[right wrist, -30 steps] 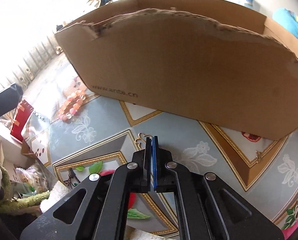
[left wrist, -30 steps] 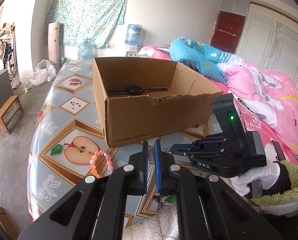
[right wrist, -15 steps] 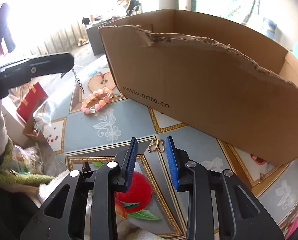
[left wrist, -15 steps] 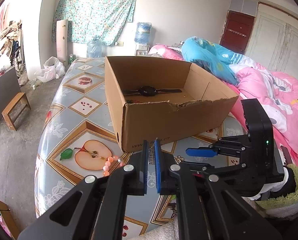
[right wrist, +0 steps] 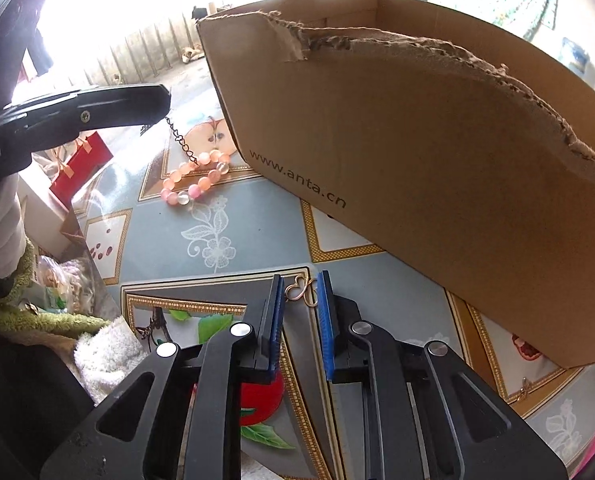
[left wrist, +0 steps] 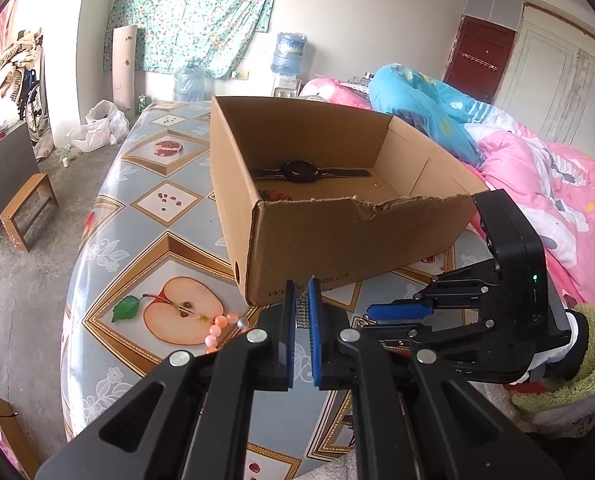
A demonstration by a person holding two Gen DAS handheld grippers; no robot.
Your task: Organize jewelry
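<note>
My left gripper (left wrist: 302, 292) is pinched nearly shut on a thin dark chain (right wrist: 181, 144). From the right camera the chain dangles off the gripper's tip at ten o'clock, its lower end over the bracelet (right wrist: 195, 178). From the left camera only a blurred scrap of the chain shows between the blue pads.

My right gripper (right wrist: 300, 280) points down at the table (left wrist: 137, 240). Its jaws have just been closing and stand narrow. A small gold charm (right wrist: 299, 290) lies on the cloth between the tips; the pads flank it and do not appear to press it.

The pink bead bracelet lies on the table beside the near left corner of the box (left wrist: 337, 248). From the left camera it sits at seven o'clock, partly hidden behind my own finger.

The cardboard box stands at twelve o'clock, its front rim torn. Inside, a black watch (left wrist: 299, 171) lies flat. A few dark red beads (left wrist: 273, 194) show just over the front wall, mostly hidden. A tiny gold speck (left wrist: 377, 185) is too small to identify. From the right camera the front wall hides the whole interior.

Another small gold piece (right wrist: 523, 390) lies at four o'clock, its shape unclear.
</note>
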